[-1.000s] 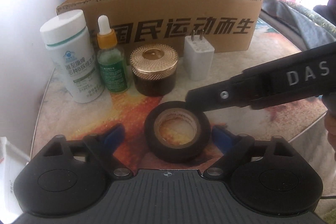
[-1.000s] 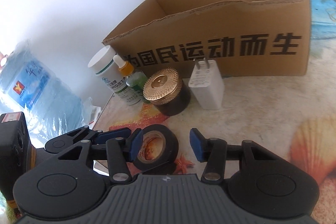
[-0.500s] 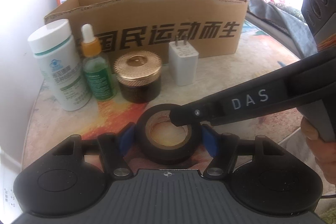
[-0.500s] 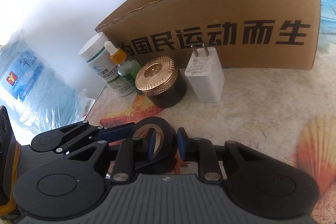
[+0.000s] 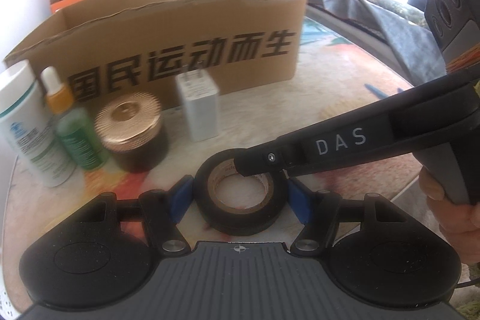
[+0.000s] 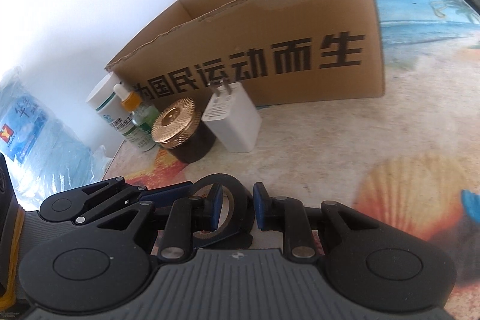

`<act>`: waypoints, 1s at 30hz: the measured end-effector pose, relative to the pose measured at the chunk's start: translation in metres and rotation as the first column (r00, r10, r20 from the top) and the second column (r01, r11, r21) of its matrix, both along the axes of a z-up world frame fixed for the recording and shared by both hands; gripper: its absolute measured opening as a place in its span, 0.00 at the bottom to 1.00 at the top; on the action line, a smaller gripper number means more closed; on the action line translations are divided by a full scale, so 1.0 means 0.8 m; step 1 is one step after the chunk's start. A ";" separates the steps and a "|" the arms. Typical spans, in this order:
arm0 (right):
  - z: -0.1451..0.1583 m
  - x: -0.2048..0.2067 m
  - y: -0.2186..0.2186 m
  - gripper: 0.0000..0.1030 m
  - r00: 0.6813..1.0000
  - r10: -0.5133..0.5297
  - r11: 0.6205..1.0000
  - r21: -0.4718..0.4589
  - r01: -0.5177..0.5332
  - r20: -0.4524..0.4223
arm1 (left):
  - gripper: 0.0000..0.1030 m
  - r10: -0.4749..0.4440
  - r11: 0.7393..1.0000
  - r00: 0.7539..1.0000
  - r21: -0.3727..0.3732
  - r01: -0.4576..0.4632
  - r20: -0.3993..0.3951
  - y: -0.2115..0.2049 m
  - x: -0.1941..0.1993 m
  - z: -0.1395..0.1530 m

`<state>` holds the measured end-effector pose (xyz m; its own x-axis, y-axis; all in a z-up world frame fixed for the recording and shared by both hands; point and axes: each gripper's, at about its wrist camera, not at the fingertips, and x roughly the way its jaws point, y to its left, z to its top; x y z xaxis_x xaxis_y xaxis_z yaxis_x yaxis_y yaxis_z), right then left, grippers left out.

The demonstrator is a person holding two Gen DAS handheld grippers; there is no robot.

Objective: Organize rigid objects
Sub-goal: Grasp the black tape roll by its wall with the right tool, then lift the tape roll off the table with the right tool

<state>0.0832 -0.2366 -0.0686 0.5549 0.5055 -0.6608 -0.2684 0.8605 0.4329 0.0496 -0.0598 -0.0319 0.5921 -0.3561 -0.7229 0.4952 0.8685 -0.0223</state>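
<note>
The black electrical tape roll (image 5: 240, 200) is being gripped across its outer wall by the blue pads of the left gripper (image 5: 238, 197), about half open. Its rim at 3 o'clock is being pinched by the nearly closed right gripper (image 6: 235, 207). The roll is lying on the patterned table (image 6: 345, 146), at 6 o'clock from the white charger (image 5: 199, 107).

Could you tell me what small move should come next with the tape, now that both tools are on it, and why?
Probably lift the tape straight up, toward the open box. The left tool clamps its outer sides, and the right tool pinches its wall. The tape looks to be still on the table.
</note>
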 end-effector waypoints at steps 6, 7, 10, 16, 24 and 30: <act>-0.001 -0.004 -0.018 0.23 1.000 -0.027 1.000 -0.013 0.027 0.010 | 0.65 -0.036 0.999 0.999 0.007 0.036 -0.001 -0.022 0.001 -0.003; -0.001 -0.004 -0.019 0.23 1.000 -0.029 0.999 -0.014 0.029 0.012 | 0.65 -0.040 0.999 0.999 0.012 0.040 0.003 -0.025 0.001 -0.003; -0.002 -0.004 -0.021 0.23 0.999 -0.031 0.999 -0.013 0.031 0.014 | 0.65 -0.048 0.999 0.999 0.021 0.048 0.005 -0.028 0.002 -0.003; -0.002 -0.003 -0.018 0.23 0.999 -0.026 0.999 -0.034 0.026 0.023 | 0.71 -0.043 0.999 0.999 0.018 0.044 -0.015 -0.026 0.009 -0.004; -0.001 -0.004 -0.015 0.24 0.999 -0.027 0.998 -0.049 0.028 0.020 | 0.65 -0.054 0.998 0.999 0.014 0.054 -0.004 -0.030 0.005 -0.004; 0.000 -0.017 -0.012 0.23 1.000 -0.004 0.997 -0.077 0.005 0.013 | 0.66 -0.072 0.997 0.997 0.016 0.072 -0.007 -0.027 -0.007 -0.004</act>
